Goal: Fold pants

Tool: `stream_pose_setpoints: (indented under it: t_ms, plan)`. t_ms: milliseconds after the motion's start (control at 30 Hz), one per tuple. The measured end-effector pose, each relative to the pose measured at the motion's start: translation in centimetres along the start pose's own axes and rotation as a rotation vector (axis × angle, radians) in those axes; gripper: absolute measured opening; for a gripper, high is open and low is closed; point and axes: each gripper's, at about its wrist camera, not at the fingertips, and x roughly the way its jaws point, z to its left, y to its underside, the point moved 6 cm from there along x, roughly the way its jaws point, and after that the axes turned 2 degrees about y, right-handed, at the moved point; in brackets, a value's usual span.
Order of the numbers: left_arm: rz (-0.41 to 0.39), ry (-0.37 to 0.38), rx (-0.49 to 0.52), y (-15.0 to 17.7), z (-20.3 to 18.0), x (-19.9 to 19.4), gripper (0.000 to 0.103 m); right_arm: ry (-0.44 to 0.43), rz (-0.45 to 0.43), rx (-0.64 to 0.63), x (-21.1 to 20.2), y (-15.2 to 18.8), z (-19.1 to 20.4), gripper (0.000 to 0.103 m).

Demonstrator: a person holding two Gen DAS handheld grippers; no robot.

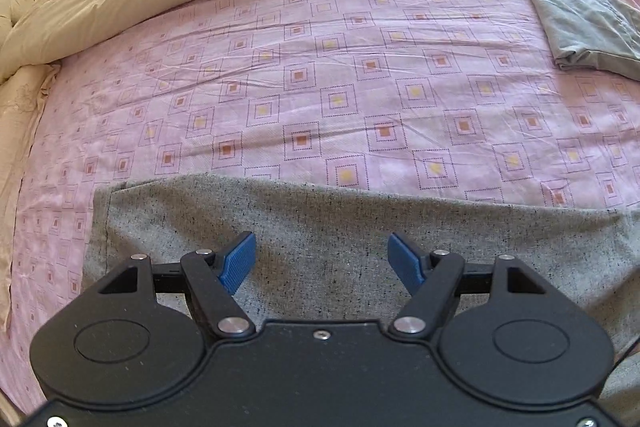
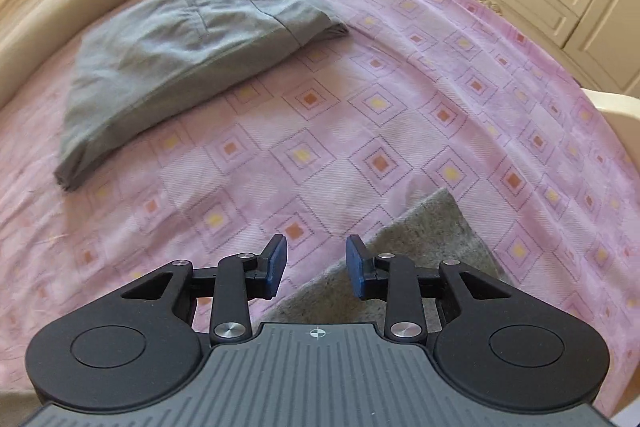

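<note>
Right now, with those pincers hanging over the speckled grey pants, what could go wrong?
Both the left gripper and the right gripper are open and hold nothing, so a bad pinch could also catch the pink sheet under the speckled pants. The right gripper sits at the cloth's edge, where a grab might miss. Dragging the fabric could also bump the folded grey pants.

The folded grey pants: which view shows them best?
The right wrist view: the folded grey pants lie whole there, with seams and layered edges visible. The left wrist view shows only part of them at its right edge.
</note>
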Motion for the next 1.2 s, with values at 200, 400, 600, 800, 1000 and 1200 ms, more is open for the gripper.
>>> stream_pose_setpoints:
  t_ms: [200,400,600,800,1000,1200]
  plan:
    - [0.042,0.042,-0.03,-0.9,-1.7,1.0,0.074,-0.001,0.168,0.046,1.8,3.6,-2.1,0.014]
    - [0.091,0.115,-0.055,-3.0,-3.7,3.0,0.074,-0.125,0.147,0.088,-1.1,7.3,-4.9,0.006]
    - [0.174,0.171,-0.113,-5.3,-5.1,5.6,0.074,-0.168,0.138,0.101,-2.8,8.6,-6.0,0.006]
    - [0.254,0.164,-0.146,-5.4,-5.9,7.4,0.074,-0.181,0.148,0.142,-2.9,8.6,-6.8,0.006]
    - [0.329,0.083,-0.151,-3.5,-5.8,8.5,0.074,-0.185,0.158,0.153,-3.2,9.4,-7.3,0.006]
    - [0.44,0.124,-0.251,-1.2,-5.3,10.0,0.072,-0.193,0.144,0.15,-3.8,9.0,-7.2,0.006]
